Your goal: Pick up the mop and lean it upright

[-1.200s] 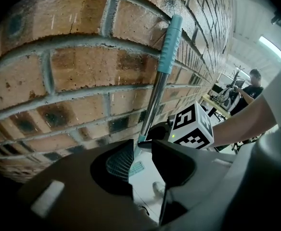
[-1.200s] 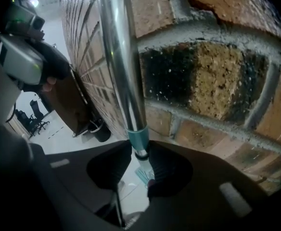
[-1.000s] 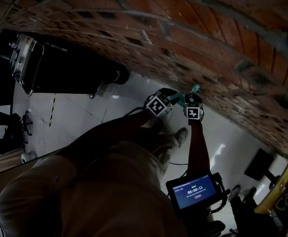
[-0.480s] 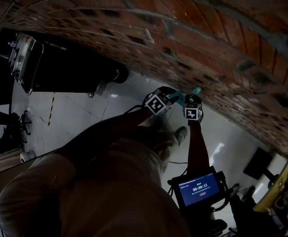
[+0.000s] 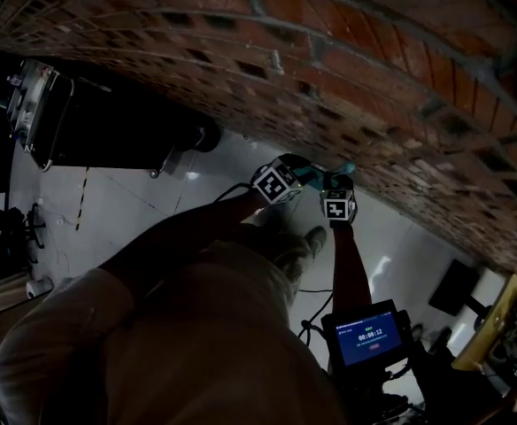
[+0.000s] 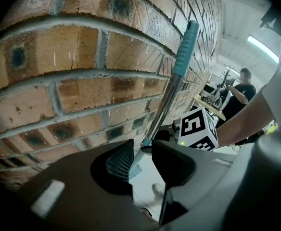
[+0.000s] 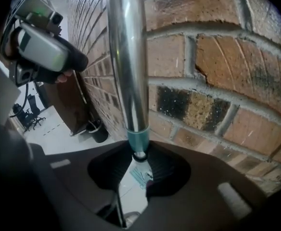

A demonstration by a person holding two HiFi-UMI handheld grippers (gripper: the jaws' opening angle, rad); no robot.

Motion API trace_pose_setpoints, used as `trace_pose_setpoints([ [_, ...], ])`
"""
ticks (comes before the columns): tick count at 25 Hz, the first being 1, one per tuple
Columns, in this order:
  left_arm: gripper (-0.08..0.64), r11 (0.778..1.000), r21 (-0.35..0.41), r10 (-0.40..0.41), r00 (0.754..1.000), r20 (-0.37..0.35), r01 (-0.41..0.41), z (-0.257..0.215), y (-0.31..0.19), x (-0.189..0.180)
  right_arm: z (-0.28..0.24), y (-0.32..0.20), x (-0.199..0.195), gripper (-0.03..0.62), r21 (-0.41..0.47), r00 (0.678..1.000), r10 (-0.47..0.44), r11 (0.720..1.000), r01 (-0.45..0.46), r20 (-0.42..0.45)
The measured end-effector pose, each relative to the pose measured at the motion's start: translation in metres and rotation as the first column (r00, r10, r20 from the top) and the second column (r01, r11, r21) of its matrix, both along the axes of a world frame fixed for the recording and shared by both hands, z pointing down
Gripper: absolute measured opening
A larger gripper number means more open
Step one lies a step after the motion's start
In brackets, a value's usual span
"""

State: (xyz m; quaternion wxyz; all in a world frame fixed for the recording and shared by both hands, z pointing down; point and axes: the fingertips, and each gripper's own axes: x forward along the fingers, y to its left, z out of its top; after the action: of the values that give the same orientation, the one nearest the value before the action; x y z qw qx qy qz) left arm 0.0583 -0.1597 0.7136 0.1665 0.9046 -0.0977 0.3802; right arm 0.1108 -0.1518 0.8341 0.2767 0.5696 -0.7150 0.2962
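Mop shaft (image 7: 128,57) just before the brick wall (image 7: 217,105), between jaws of right tool (image 7: 139,154)

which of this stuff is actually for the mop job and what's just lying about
For the job:
mop, beside the brick wall
right claw, has just been closing, shut on the mop
left claw, open

Just lying about:
timer screen
black chairs
black bin by the wall
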Motion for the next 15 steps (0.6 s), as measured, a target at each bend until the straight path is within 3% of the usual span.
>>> trace_pose_setpoints([
  [15, 0.135, 0.998, 0.047, 0.053, 0.994, -0.091, -0.049, -0.049, 0.005, -0.006, -0.037, 0.009, 0.007, 0.103, -0.023, 0.999, 0.026, 0.999, -0.027, -0.041],
])
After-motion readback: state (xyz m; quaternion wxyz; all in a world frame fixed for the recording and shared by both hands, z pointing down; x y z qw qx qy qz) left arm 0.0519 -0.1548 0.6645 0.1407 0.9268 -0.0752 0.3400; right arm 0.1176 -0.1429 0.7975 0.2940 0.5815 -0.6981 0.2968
